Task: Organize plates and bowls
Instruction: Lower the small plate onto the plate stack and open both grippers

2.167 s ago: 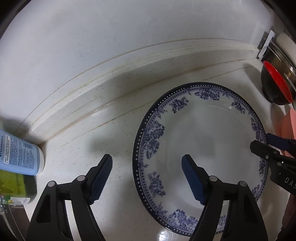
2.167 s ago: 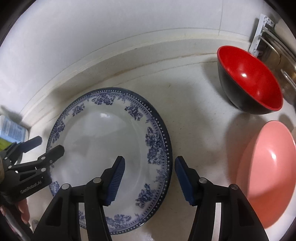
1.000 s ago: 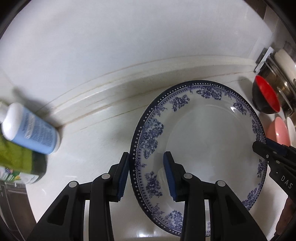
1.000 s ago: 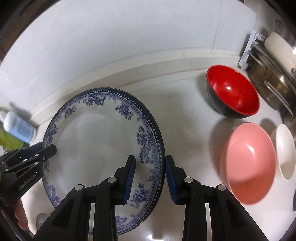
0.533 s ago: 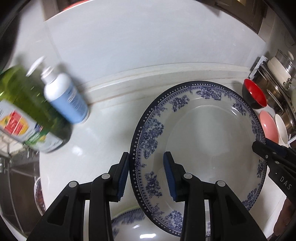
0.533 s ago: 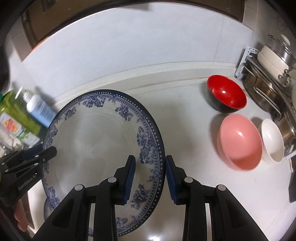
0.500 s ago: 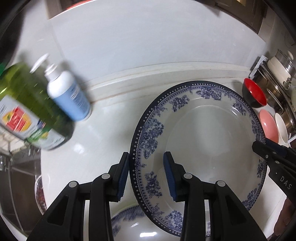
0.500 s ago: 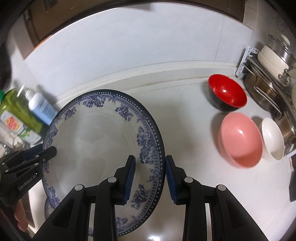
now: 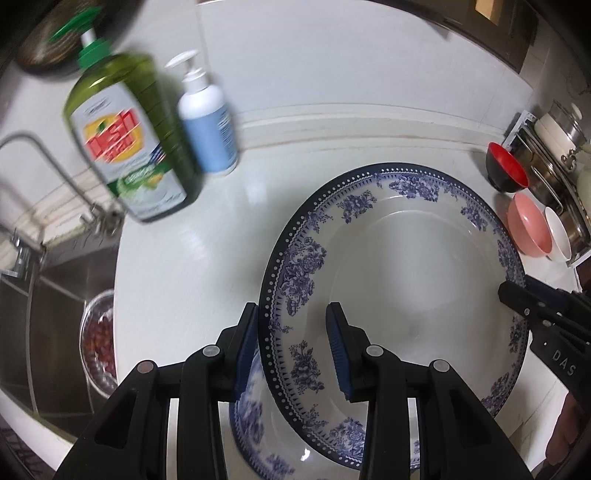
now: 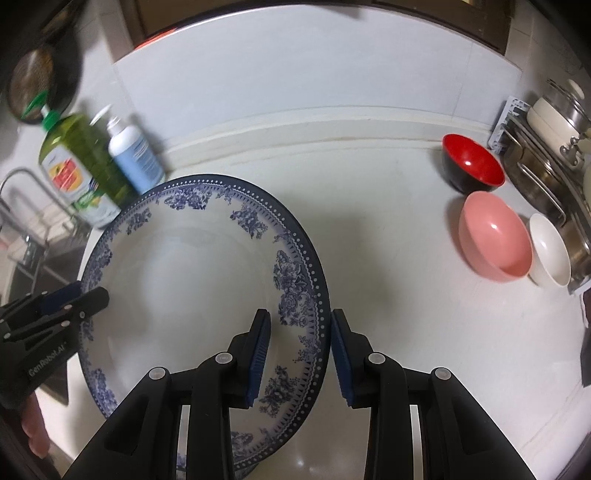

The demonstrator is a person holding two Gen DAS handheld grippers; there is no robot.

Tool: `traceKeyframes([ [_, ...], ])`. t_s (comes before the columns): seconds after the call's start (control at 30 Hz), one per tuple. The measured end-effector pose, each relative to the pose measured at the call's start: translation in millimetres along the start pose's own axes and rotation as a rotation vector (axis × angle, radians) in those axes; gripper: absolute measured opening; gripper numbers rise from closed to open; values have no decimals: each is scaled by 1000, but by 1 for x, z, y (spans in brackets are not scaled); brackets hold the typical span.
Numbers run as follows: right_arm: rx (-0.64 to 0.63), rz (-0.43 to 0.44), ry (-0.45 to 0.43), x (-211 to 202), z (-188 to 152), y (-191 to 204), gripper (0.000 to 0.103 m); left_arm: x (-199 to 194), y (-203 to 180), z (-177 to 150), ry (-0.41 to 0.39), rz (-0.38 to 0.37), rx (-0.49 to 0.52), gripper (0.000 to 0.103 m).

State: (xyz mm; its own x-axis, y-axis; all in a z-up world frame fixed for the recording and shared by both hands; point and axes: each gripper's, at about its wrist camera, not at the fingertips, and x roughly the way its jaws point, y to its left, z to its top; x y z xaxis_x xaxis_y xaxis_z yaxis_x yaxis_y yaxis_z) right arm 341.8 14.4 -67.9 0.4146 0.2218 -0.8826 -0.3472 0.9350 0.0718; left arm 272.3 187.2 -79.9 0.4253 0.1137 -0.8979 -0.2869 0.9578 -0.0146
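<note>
Left gripper (image 9: 291, 347) and right gripper (image 10: 300, 350) are clamping opposite rims of the blue-patterned plate (image 9: 406, 280), sharing its weight over a second patterned plate (image 9: 251, 417).

White counter (image 10: 388, 258) under my cameras, glossy, lamp glare on surface. Raised white ledge (image 10: 332, 122) runs along back edge. Pale wall panel (image 10: 295, 66) above it, vertical seam visible; dark wood trim (image 10: 258, 7) higher up. Steel sink (image 9: 55, 314) at far left, metal tap pipe (image 9: 33, 155) over it. Metal rack (image 10: 546, 184) at far right edge of counter. Light even, soft shadows.
</note>
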Motion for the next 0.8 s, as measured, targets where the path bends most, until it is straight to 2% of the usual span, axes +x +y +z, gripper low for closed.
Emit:
traceKeyframes([
  [0.33, -28, 25, 66, 4, -40, 25, 35, 1, 19, -46, 45, 28, -7, 37],
  [0.8, -47, 30, 163, 27, -66, 42, 35, 23, 35, -75, 132, 33, -21, 37],
])
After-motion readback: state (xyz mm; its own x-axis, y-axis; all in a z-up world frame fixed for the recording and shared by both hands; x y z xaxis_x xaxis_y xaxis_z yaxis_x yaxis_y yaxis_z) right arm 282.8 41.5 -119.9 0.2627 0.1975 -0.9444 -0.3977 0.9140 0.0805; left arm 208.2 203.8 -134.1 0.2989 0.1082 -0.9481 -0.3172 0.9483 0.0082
